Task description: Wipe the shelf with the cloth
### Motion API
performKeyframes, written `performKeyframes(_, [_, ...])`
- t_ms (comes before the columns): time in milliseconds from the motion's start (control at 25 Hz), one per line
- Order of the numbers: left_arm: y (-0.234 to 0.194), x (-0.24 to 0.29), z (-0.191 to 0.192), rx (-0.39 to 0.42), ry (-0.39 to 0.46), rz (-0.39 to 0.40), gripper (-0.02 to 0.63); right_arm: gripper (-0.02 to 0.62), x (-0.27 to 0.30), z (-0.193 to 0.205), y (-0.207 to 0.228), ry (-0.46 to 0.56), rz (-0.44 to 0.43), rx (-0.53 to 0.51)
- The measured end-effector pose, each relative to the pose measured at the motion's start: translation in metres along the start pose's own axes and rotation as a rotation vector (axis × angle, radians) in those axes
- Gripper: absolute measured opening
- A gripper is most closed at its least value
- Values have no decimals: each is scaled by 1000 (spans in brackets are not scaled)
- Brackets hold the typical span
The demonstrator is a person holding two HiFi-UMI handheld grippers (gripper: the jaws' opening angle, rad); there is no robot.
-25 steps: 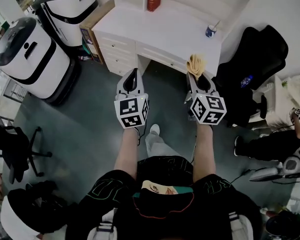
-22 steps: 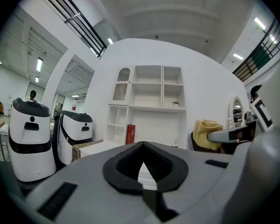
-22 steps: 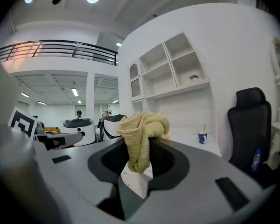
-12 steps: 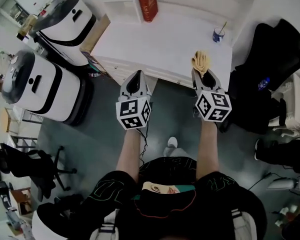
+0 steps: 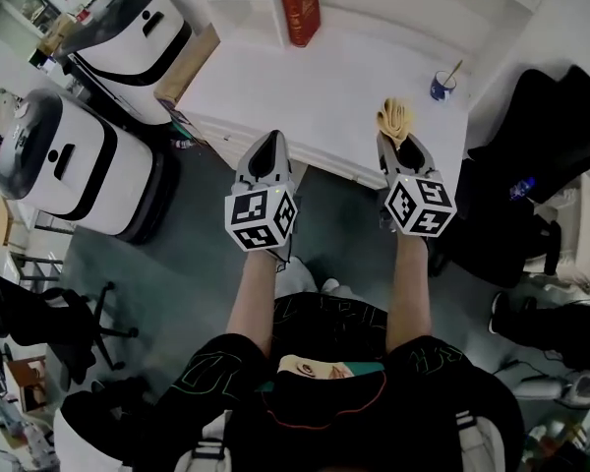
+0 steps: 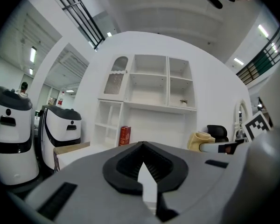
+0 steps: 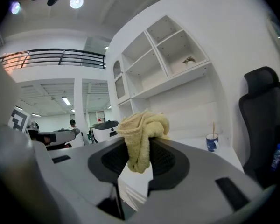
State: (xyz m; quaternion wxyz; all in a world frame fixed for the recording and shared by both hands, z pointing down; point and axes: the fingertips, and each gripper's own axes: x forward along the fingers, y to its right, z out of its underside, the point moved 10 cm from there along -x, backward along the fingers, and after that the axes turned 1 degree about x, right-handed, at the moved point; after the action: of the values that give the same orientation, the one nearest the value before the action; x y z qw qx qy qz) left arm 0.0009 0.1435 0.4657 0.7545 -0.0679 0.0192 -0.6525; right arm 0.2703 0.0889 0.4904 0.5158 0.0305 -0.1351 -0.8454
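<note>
Here the right gripper (image 5: 394,144) is clenched on the yellow cloth (image 5: 394,119). In the right gripper view the cloth is pinched between the two black pads, with a crumpled bunch standing above the jaw tips and a shorter fold hanging down between them. From the head view the cloth projects just ahead of the gripper over the front edge of the white desk (image 5: 305,91), near its right end. It is held in the air, apart from the white shelf unit (image 7: 161,62) that rises at the back of the desk, whose open compartments show beyond the cloth in the right gripper view. A blue mug (image 5: 440,86) with a stick in it stands on the desk past the cloth and to its right, and a red book (image 5: 301,8) stands upright in the lower part of the shelf unit, further left. The left gripper (image 5: 266,148) hangs level beside the right one, at the desk's front edge, with its jaws closed together on nothing. A black chair (image 5: 536,150) stands to the right of the desk, and two white machines (image 5: 74,165) stand on the floor to its left.
</note>
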Motion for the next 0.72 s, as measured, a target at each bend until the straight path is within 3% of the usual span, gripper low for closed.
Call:
performKeyframes(200, [-34,29,4,-52,10,-44,0,118,47,6,-12,-47,-55,-43])
performKeyframes(520, [-69,121,-13,-78,3,21,0,118,129,-19,2,-49,9,-45])
performKeyframes(720, [-107,181,-24,-71,-15,30,0,118,202,-22,-9,-75,-14,-37])
